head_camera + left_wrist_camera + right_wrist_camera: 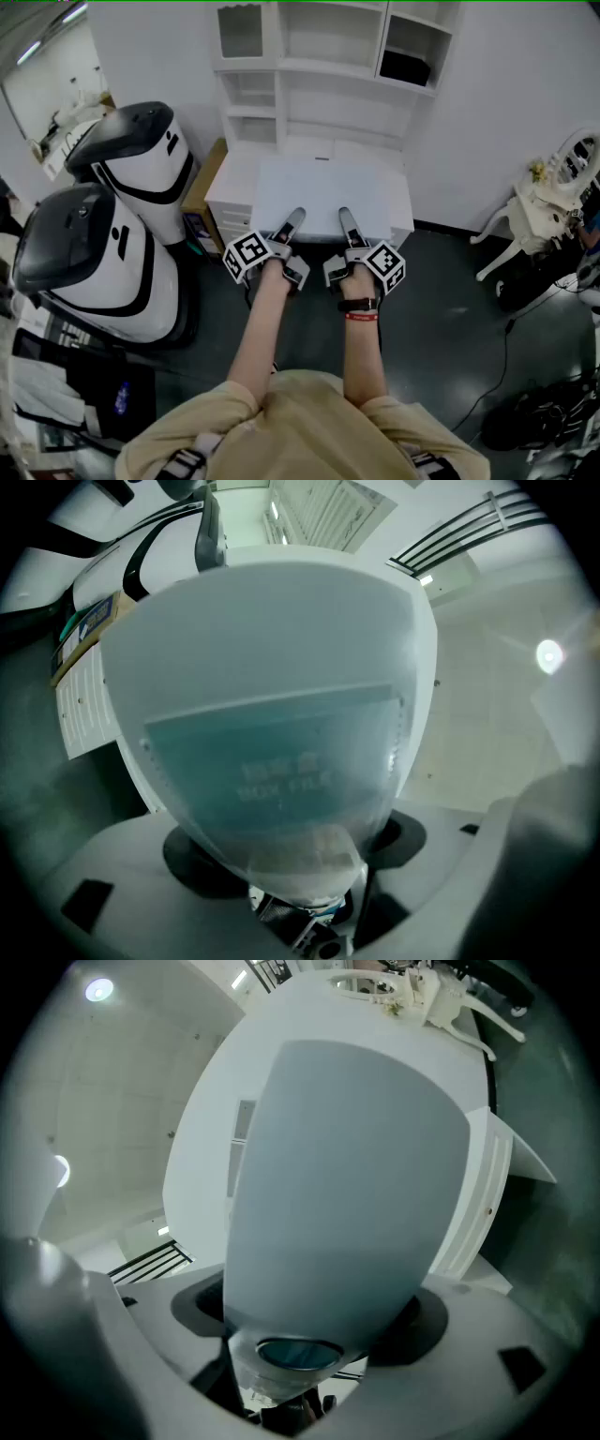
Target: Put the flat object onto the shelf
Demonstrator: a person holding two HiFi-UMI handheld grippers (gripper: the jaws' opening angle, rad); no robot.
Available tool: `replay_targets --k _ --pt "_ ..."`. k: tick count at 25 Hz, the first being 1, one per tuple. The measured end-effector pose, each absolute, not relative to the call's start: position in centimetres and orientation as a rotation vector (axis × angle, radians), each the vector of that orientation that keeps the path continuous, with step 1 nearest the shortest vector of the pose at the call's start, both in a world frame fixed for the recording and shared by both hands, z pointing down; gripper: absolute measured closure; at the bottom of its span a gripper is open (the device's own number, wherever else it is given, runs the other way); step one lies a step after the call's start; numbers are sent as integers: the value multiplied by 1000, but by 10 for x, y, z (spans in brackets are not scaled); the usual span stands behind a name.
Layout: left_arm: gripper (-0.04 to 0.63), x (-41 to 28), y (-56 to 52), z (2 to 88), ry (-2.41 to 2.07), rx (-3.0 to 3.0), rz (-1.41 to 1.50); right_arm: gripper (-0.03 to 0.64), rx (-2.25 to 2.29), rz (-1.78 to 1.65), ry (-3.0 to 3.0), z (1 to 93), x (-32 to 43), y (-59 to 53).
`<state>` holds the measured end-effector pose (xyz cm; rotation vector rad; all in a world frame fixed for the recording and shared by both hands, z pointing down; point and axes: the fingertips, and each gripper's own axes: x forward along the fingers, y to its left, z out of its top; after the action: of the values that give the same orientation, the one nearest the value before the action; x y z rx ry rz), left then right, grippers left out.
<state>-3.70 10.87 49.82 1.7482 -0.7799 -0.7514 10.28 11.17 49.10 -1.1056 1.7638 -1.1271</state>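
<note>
The flat object [323, 195] is a pale, translucent file case held level in front of the white shelf unit [319, 70]. My left gripper [293, 221] is shut on its near edge at the left, and my right gripper [345, 221] is shut on the same edge at the right. In the left gripper view the flat object [281, 714] fills the frame, with a bluish sheet and faint print showing through it. Seen in the right gripper view, the flat object [347, 1176] rises straight out of the jaws and hides most of the shelf.
Two white and black robot bodies [141, 159] [84, 253] stand close at the left. A dark box [405, 67] sits in an upper right shelf compartment. White drawers [230, 192] are below the shelf. A white dressing table [544, 197] and cables [506, 375] lie at the right.
</note>
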Motion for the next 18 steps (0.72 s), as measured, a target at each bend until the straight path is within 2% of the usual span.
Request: replay_targets --k 18 --pt "261 -6 108 528 -847 1732 -692 210 -1144 -1200 1789 527 128 105"
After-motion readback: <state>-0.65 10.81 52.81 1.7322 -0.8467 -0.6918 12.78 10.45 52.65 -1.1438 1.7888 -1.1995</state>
